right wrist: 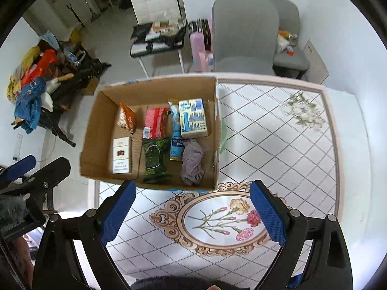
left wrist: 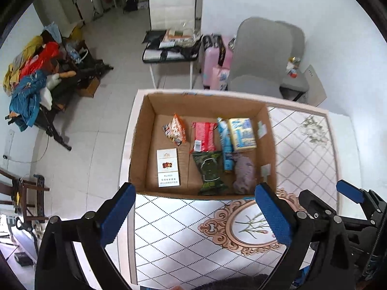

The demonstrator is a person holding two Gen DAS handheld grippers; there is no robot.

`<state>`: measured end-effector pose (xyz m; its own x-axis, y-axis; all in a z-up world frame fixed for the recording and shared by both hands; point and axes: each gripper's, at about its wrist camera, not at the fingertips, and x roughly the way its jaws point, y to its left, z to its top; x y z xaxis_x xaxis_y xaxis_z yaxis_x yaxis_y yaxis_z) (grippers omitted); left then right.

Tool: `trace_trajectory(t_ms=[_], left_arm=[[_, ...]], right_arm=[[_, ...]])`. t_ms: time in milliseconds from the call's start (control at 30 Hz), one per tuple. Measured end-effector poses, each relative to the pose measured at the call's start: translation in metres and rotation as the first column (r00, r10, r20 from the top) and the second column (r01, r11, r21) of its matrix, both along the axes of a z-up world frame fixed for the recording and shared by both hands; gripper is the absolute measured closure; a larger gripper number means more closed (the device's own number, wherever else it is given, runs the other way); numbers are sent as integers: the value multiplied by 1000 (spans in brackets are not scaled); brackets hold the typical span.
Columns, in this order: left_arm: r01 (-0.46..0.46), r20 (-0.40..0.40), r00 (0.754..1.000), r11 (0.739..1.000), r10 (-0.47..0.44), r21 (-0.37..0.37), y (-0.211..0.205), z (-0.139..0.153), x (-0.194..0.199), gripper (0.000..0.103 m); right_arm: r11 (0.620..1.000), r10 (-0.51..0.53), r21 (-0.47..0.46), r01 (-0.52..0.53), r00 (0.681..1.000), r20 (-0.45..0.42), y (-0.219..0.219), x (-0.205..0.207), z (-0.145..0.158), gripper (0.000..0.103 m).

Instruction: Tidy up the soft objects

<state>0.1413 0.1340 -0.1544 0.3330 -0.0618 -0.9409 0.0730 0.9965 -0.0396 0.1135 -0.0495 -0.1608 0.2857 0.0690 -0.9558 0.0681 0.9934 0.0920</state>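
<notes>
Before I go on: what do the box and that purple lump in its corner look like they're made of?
Box: corrugated cardboard, matte brown, with creased flaps and raw cut edges. Purple lump: looks like soft cloth, maybe a rag or small garment; it is crumpled into folds with a dull, non-shiny surface. The exact fabric can't be told.

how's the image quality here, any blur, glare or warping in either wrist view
Left wrist view: strong fisheye bending, dark corners; the cardboard box and table edges smear with motion blur, the packets inside stay readable. Right wrist view: same warping; the floral print at the table's far right is streaked. Light is soft and even, with no harsh glare in either view.
</notes>
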Motion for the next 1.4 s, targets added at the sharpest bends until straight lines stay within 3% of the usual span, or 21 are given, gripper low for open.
trace_trajectory(t_ms=[300,700,933,1400], left_arm=[[12,108,994,1000,-11,-8,-3,65,-53,2],[32,165,986,999,-26,-36,-2,116,-101,2],[18,194,981,999,-11,-35,2,130,-114,2],[-5,197,980,1000,7,-10,5,130,-118,2]], right_arm=[[1000,2,-10,-1,994,106,-8,-51,76,6],[999,30,-32,-24,977,213,-6,-111,154,6],[998,20,-65,-4,970,243,-9,-122,172,6],[993,-12,-114,40,972,237,-12,-122,171,6]])
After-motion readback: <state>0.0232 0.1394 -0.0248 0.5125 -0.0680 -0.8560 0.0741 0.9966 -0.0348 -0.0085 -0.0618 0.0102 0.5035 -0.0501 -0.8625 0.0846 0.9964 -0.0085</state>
